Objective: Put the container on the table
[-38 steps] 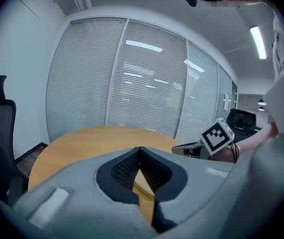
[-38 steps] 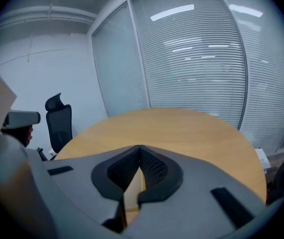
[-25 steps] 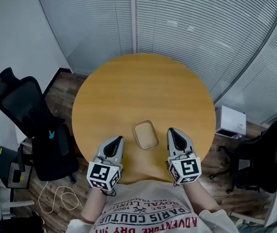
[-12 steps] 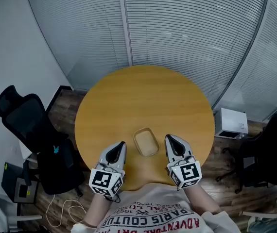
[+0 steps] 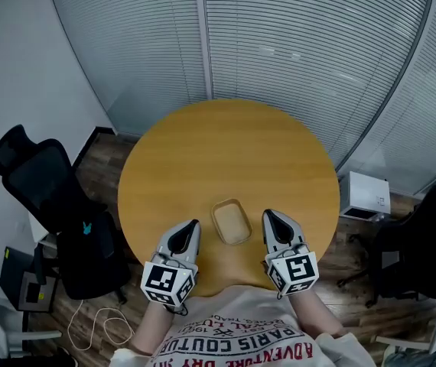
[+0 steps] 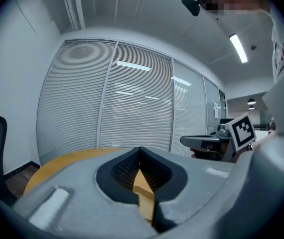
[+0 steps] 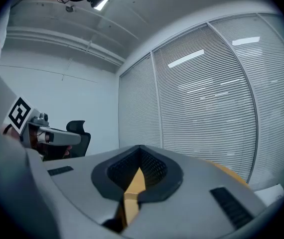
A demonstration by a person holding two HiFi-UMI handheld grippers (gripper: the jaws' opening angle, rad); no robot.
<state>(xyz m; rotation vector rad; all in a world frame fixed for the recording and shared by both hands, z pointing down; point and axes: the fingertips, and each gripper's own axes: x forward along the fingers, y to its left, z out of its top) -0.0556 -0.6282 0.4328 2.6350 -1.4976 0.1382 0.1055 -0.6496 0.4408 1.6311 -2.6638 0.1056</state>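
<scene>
Nearest the person, the left gripper (image 5: 191, 226) and the right gripper (image 5: 268, 215) sit low over the near edge of the round wooden table (image 5: 226, 140), both pointing away from the body. Each gripper's own view shows its fingers (image 6: 82, 193) clenched tip to tip with nothing between them; only the table top shows through the gap behind the tips.

The container (image 5: 231, 222), a shallow tan tray with rounded corners, lies flat on the table between the two grippers and apart from both. It is to the right of the left fingers and to the left of the right fingers, about equally near each. Its long axis runs away from the person, roughly parallel to the grippers.

Judgement: the container already rests on the table, so placement appears complete.

Beyond the table stands a wall of slatted blinds (image 5: 279, 44).
</scene>
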